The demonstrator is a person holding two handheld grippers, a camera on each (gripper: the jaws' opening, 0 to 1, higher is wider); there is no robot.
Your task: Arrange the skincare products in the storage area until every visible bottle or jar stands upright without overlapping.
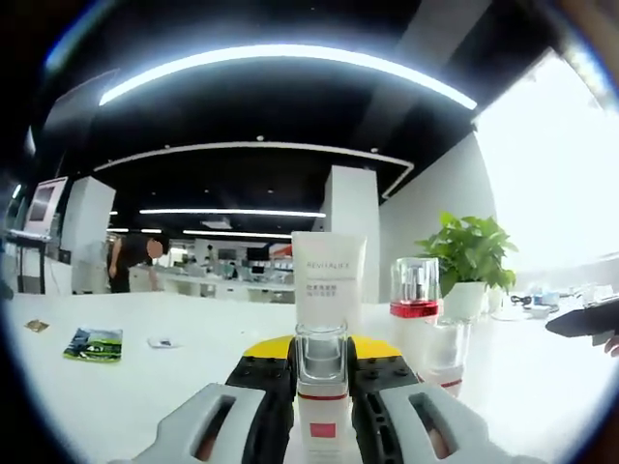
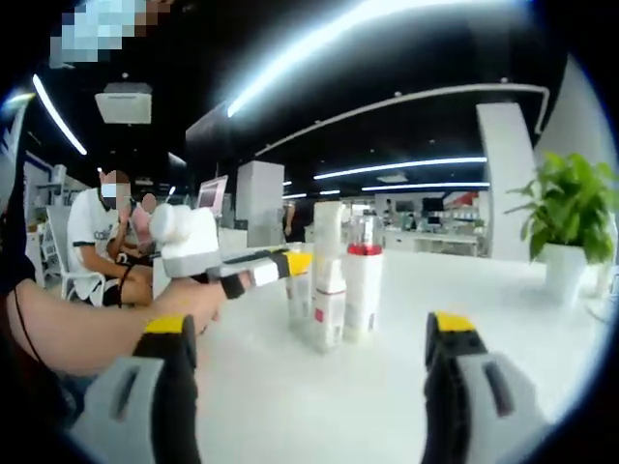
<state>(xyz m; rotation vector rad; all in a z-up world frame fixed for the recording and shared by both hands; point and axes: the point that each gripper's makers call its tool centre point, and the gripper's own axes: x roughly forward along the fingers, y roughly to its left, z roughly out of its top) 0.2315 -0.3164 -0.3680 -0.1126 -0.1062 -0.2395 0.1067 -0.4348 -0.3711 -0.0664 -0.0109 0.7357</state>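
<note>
A small white bottle (image 1: 321, 411) with a clear cap and a red band stands upright on the white table (image 1: 193, 324), and my left gripper (image 1: 322, 354) is shut on it, one jaw on each side. Right behind it a white tube (image 1: 329, 275) stands on its cap. To the right a frosted bottle (image 1: 418, 290) with a red band and clear cap is upright. In the right gripper view, my left gripper (image 2: 293, 263) reaches in from the left to the same group: the tube (image 2: 328, 280) and the red-banded bottle (image 2: 364, 275). My right gripper (image 2: 314, 387) is open, nearer than the group, holding nothing.
A potted plant (image 1: 471, 253) (image 2: 571, 217) stands at the table's far right. A leaflet (image 1: 94, 344) and a small card (image 1: 162, 342) lie at the left. A person's forearm (image 2: 97, 324) holds the left gripper. Seated people (image 2: 97, 232) are beyond the table's left side.
</note>
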